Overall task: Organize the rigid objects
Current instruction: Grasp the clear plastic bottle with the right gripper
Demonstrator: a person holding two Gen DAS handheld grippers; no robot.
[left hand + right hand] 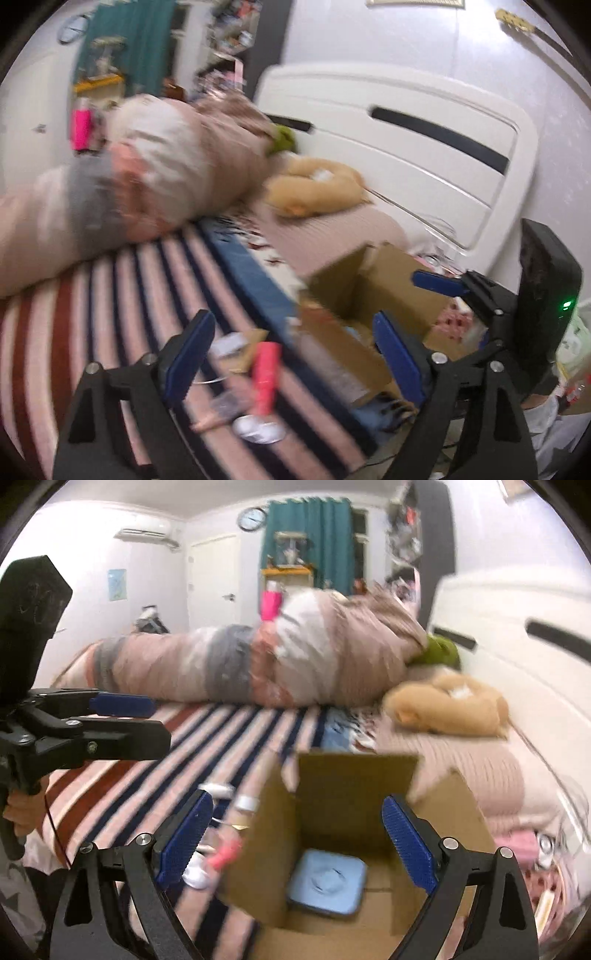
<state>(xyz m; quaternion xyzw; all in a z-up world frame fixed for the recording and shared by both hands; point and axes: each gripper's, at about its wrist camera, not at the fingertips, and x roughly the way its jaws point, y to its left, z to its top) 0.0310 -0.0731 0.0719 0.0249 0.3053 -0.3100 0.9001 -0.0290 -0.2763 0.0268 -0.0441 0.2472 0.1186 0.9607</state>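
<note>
Grippers: two are showing. The left gripper (293, 354) is standing with its jaws wide apart and gripping nothing. The right gripper (297, 843) is also spreading its jaws wide, holding nothing, and is hanging over the box mouth.
Containers: one cardboard box (343, 786) is sitting open on the bed, its flaps standing up.
Box contents: one light blue square container (327, 882) is lying flat on the box floor; anything else inside is going unseen.
Loose items, count: one pink-red tube (266, 376) is lying on the striped bedcover (122, 302) just left of the box, with a shiny round piece (258, 430) near its lower end. Several small white and clear pieces are lying around it, but blur is preventing an exact count.
Left wrist view only: the round piece beside the tube is showing here; the right gripper is appearing at the right edge, past the box.
Right wrist view only: the box interior and the blue container are showing here; the left gripper (122, 720) is appearing at the left edge, seen from the side, above the stripes.
Bed, both views: one rolled duvet (258, 657), one tan neck pillow (443, 709) and one white headboard (406, 140) are showing.
</note>
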